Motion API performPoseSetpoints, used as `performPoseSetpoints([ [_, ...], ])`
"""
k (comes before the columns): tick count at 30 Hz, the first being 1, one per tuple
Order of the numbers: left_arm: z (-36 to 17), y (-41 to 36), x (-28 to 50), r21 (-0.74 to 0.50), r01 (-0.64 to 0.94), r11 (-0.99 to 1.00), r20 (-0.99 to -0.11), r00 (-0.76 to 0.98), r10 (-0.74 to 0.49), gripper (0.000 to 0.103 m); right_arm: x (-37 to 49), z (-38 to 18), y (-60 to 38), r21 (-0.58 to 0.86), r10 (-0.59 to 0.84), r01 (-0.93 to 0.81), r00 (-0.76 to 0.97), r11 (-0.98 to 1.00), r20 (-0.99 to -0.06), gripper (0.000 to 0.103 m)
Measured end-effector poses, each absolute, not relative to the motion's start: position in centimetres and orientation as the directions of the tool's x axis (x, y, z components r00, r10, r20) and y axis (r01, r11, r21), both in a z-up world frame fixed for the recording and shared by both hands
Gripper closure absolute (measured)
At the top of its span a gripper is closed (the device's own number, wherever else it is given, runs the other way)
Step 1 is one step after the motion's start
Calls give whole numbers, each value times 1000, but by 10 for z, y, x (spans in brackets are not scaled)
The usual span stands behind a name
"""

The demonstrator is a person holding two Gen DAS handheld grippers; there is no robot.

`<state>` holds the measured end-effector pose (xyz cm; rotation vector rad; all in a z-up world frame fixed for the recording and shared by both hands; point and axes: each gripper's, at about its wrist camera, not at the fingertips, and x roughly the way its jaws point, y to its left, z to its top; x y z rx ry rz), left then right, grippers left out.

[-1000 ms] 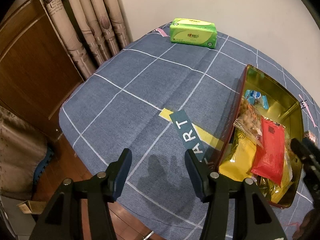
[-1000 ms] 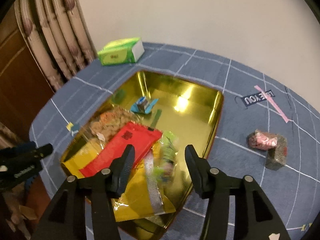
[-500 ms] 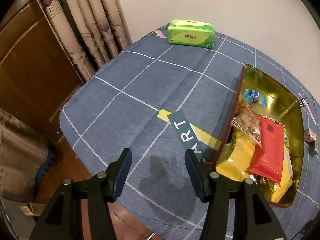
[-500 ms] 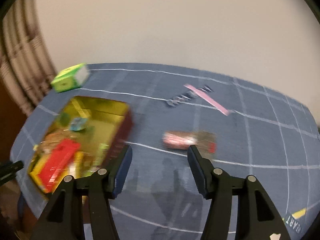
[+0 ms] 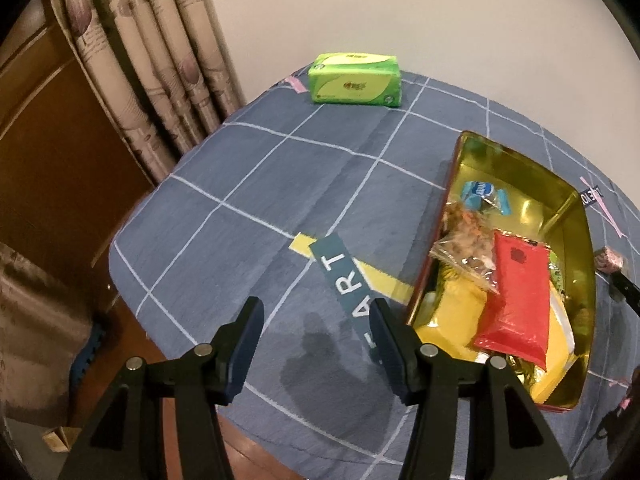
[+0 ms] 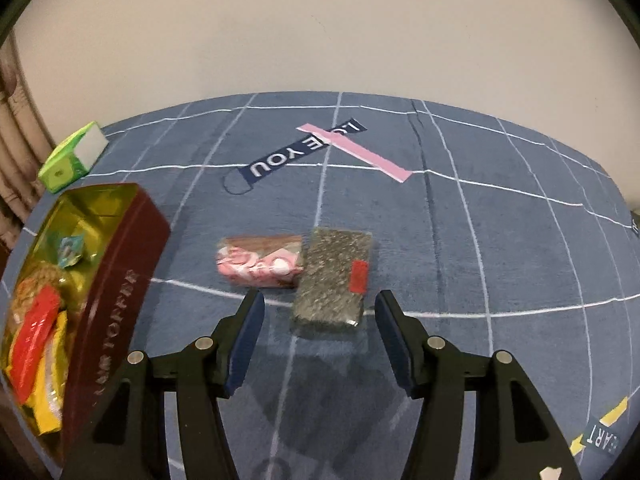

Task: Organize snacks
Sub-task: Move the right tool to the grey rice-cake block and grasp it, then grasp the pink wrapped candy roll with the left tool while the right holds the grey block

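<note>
A gold-lined tin (image 5: 572,216) with dark red walls (image 6: 120,280) holds several snack packets, among them a red one (image 5: 516,300), a yellow one (image 5: 452,320) and a small blue one (image 5: 480,194). Two snacks lie loose on the blue checked cloth: a pink wrapped one (image 6: 260,261) and a dark speckled bar with a red label (image 6: 334,280). My right gripper (image 6: 318,340) is open and empty, just in front of the speckled bar. My left gripper (image 5: 316,344) is open and empty, over bare cloth left of the tin.
A green tissue pack (image 5: 354,79) lies at the table's far edge and shows in the right wrist view (image 6: 72,156) too. Curtains (image 5: 160,60) and a wooden cabinet (image 5: 52,152) stand left of the table. The table edge runs close under my left gripper.
My right gripper has swung right from over the tin and come close to the two loose snacks. My left gripper has barely moved.
</note>
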<state>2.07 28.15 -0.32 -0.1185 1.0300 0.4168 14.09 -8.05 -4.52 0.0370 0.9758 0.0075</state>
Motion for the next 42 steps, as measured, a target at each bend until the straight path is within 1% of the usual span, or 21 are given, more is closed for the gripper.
performPoseSetpoints([
  [2,-2,278,22,102,-376,921,-845,456,279,47,146,-51,-83,38,22,16,556,999,-831,48],
  [5,-2,271,23,113,-356,927,-839,466,281,47,150,-56,-85,30,15,19,555,999,-832,52],
  [6,-3,270,23,118,-351,929,-838,466,283,47,151,-58,-86,28,15,15,559,999,-829,55],
  [10,-4,260,25,138,-327,935,-834,471,288,47,149,-59,-87,23,31,-20,583,1000,-812,61],
  [12,-5,254,26,148,-321,935,-832,471,293,47,148,-59,-89,26,50,-49,596,998,-801,68],
  [13,-4,251,25,149,-321,935,-831,472,295,47,148,-60,-90,24,56,-61,600,998,-798,69],
  [16,0,241,24,167,-313,935,-824,477,306,47,147,-59,-97,37,69,-65,604,997,-794,70],
  [19,7,227,22,158,-292,943,-818,496,290,47,146,-59,-109,40,68,-60,611,997,-788,70],
  [27,21,166,40,117,-188,975,-827,525,201,47,136,-59,-163,34,27,-1,615,999,-788,70],
  [30,20,138,51,117,-136,984,-830,531,172,47,132,-59,-183,29,7,25,614,999,-789,70],
  [32,18,122,56,96,-100,990,-839,527,134,47,128,-58,-195,8,-17,38,614,999,-789,70],
  [36,15,92,67,85,-59,995,-846,524,103,47,123,-59,-215,-26,-51,49,620,998,-783,70],
  [42,11,55,85,78,2,997,-853,518,66,47,119,-59,-242,-40,-70,62,618,997,-783,70],
])
